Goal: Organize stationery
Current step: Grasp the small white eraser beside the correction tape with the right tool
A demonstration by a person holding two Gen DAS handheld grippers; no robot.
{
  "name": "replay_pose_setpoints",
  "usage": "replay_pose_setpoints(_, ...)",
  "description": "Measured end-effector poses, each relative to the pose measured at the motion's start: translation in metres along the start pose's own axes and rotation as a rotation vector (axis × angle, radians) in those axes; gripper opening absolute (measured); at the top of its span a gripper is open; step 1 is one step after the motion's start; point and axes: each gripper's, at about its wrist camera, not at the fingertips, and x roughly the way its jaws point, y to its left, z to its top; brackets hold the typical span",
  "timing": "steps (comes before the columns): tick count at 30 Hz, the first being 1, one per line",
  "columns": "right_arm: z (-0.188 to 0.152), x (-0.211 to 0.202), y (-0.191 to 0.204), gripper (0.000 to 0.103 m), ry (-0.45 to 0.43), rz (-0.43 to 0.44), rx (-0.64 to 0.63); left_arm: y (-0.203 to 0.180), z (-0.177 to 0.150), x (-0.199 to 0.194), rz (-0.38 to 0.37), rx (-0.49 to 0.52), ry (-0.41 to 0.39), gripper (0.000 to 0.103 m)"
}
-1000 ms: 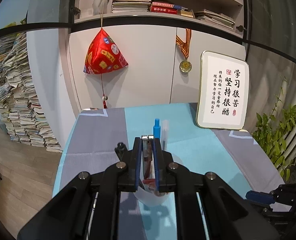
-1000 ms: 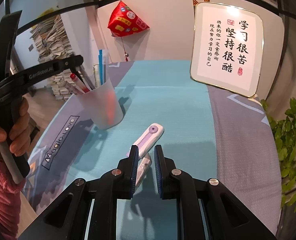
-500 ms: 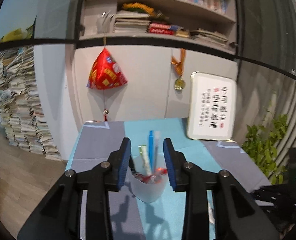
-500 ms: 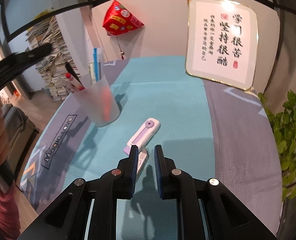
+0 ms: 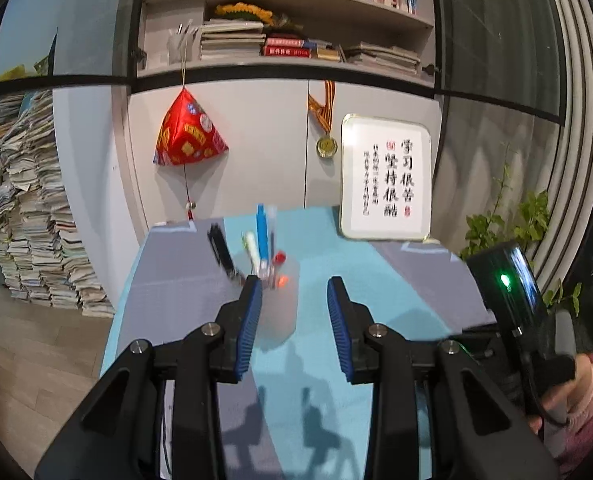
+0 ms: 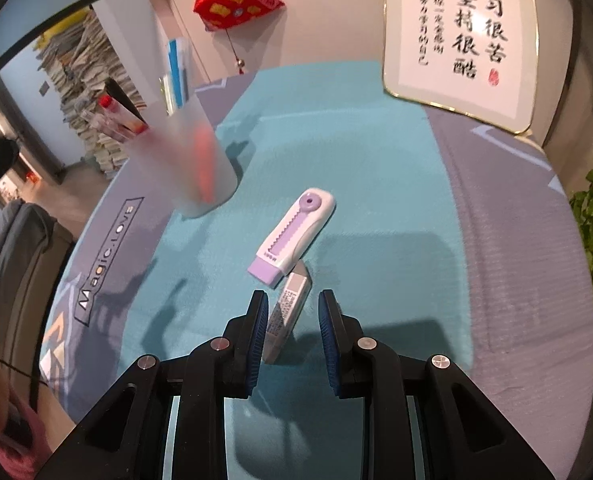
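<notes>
Cup [image 5: 277, 304] and pens [image 5: 261, 236] motion-blurred in both views, lower left cup wall hidden behind left pad [image 5: 249, 320], eraser [image 6: 286, 316] label too small to read and near end tucked behind right gripper's left pad [image 6: 255, 340], sign [image 6: 458, 36] top cropped in right view.

A framed calligraphy board [image 5: 386, 178] leans against the white cupboard beside a hanging medal [image 5: 326, 146] and a red pyramid ornament [image 5: 188, 134], with stacked papers [image 5: 24, 208] left and a leafy plant [image 5: 508, 224] right.
</notes>
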Motion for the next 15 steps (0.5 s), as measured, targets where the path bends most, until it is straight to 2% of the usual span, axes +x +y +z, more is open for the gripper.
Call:
replay_pose_setpoints(6,0.000,0.017,0.000,0.026,0.041,0.021,0.030,0.002,-0.014,0.007,-0.002,0.000,0.044,0.032)
replay_pose_setpoints(10,-0.001,0.013,-0.004,0.026,0.035,-0.028,0.014,0.002,-0.019,0.012,-0.018,-0.002,0.066,0.032)
replay_pose_setpoints(13,0.000,0.004,-0.021,0.026,0.022,-0.026,0.065,-0.001,-0.023,0.016,-0.027,0.003,0.080,0.032)
replay_pose_setpoints(15,0.001,-0.001,-0.033,0.026,0.009,-0.064,0.089,-0.004,-0.024,0.018,-0.034,0.006,0.089,0.032)
